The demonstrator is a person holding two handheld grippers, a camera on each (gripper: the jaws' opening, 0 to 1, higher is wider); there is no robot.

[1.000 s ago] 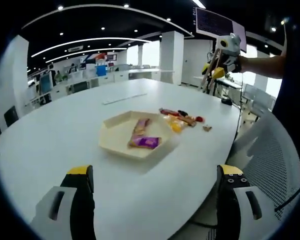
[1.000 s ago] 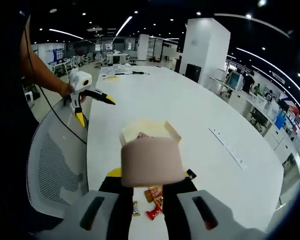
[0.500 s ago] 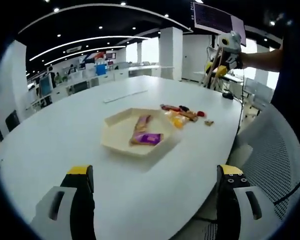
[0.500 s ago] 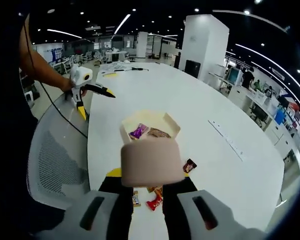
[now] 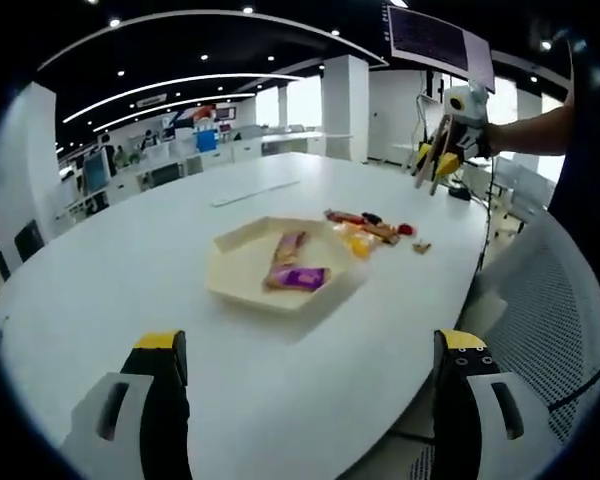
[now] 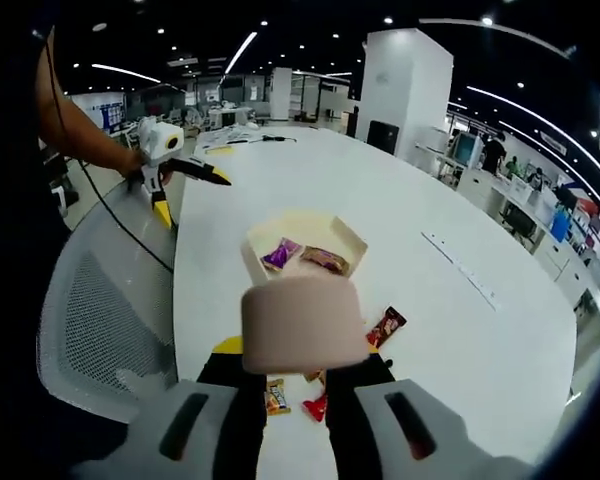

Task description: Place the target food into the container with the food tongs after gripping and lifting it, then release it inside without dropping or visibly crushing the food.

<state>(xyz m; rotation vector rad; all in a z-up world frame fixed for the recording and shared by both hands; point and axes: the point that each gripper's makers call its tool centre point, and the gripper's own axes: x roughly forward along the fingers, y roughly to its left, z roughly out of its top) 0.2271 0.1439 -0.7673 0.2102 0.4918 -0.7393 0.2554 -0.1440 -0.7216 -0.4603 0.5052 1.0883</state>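
- While the left gripper (image 5: 305,400) hangs above the near edge of the white bench (image 5: 110,270), its jaws stand wide apart and released, with bare bench surface between them.
- Past that bare stretch sits the cream container (image 5: 242,270), an open shallow tray with low walls, well in from the bench's edges.
- Inside it lie two wrapped snacks: a purple packet (image 5: 300,277) towards the near wall and a brown bar (image 5: 288,246) just behind it.
- Just beyond the container, towards the bench's right edge, lies a loose cluster of wrapped snacks (image 5: 365,232), apart from the tray wall.
- Off that right edge stands a mesh chair (image 5: 550,320).
- Farther on, the right gripper (image 5: 448,140) is held up over the far right edge of the bench.
- From the right gripper view, the right gripper (image 6: 298,375) is clenched on the food tongs (image 6: 302,322), whose tan end blocks the view ahead.
- Whether the tongs carry any food cannot be told.
- A red-brown bar (image 6: 385,326) lies just beside the tongs, and the far half of the bench is open.
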